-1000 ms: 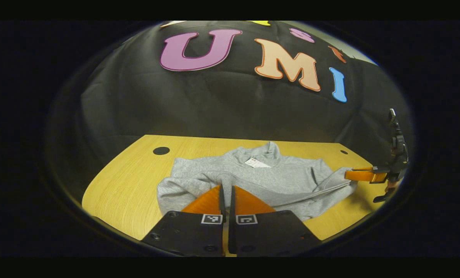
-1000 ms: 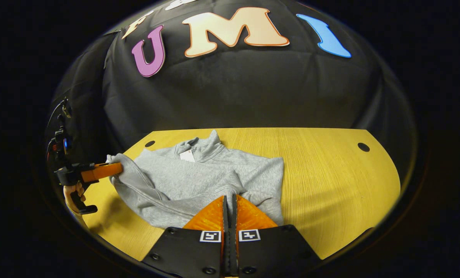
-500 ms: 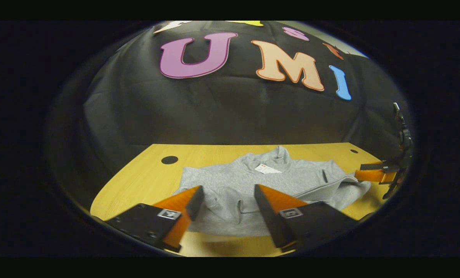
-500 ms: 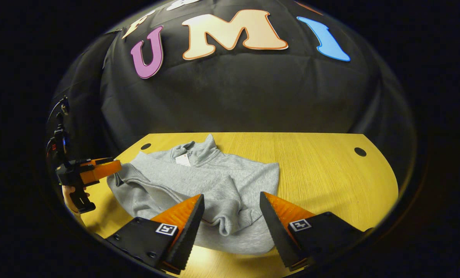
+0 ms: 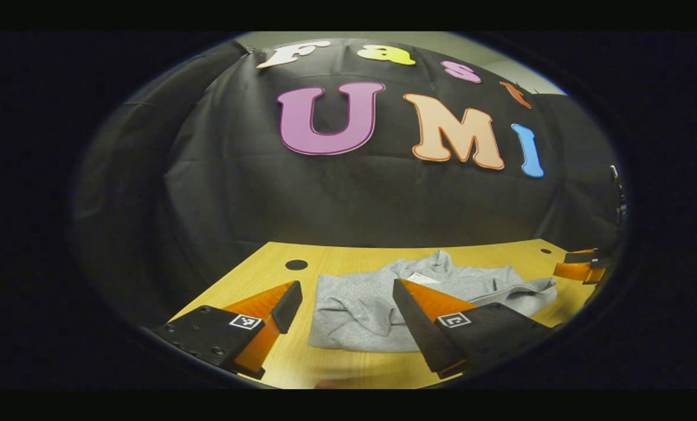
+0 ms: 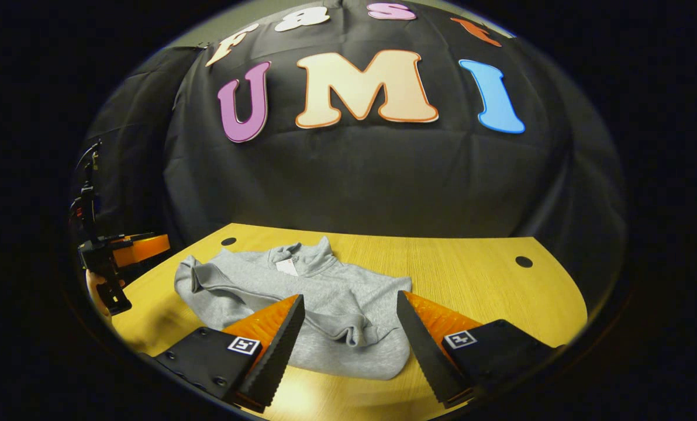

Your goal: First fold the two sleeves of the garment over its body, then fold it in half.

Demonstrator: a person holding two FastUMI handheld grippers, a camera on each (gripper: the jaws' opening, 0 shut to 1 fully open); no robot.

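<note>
Left gripper view. Left hand-held gripper (image 5: 342,304): jaws spread wide, nothing between them, raised above the near edge of the tabletop (image 5: 249,275). Garment (image 5: 360,310): grey pullover, lying flat on the tabletop just beyond the fingertips, collar and tag toward the wall, near portion bunched in soft ridges. Right hand-held gripper (image 5: 579,270): far right, at the garment's right edge, apart from the cloth as far as can be told; jaw state hard to judge from here.

Right gripper view. Right hand-held gripper (image 6: 348,321): jaws wide apart, empty, poised over the garment's (image 6: 325,304) near hem. Garment: spread on the left half of the tabletop (image 6: 489,280), a thick fold running across the body on the left side, a rumpled lump near the front. Left hand-held gripper (image 6: 135,248): far left, clear of the cloth, held by a hand (image 6: 94,286).

Step in hand, by judgement: sleeves laid over the body, both released; half-fold not yet made. Next move calls for: both grippers down to the near hem, one at each corner, pinch through all layers, lift and carry toward the collar without dragging the sleeves loose.
</note>
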